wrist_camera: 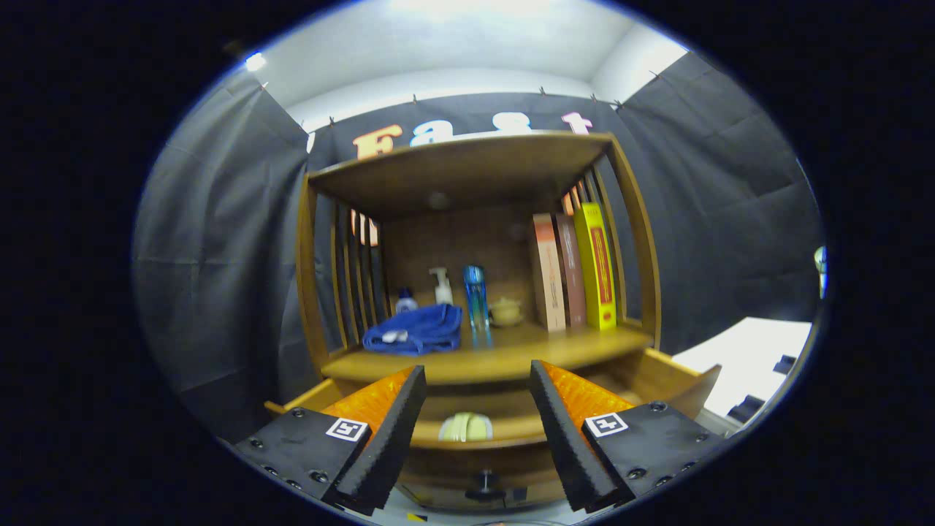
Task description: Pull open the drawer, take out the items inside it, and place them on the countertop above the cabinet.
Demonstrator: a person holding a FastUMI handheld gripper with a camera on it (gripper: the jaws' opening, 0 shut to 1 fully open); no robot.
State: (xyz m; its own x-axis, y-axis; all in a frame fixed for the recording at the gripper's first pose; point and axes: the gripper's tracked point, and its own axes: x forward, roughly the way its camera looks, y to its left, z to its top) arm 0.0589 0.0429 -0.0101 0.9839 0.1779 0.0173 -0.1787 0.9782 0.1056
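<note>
Wide apart, my gripper (478, 409) holds nothing; a round pale thing (465, 427) sits in the wooden drawer (504, 432) at 12 o'clock, soft blue cloth (416, 330) beyond.

Wooden cabinet countertop (511, 358) carries a blue cloth (416, 330) at left, small bottle (406, 300), pump bottle (443, 286), blue tumbler (476, 299), small jar (505, 311) behind, books (573, 270) upright at right. Gripper (478, 394) fingers spread, holding nothing.

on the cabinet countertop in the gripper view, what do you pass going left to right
crumpled blue cloth → white pump bottle → tall blue translucent bottle → small yellowish lidded pot → upright books, orange to yellow. The gripper has its jaws open, holding nothing.
</note>
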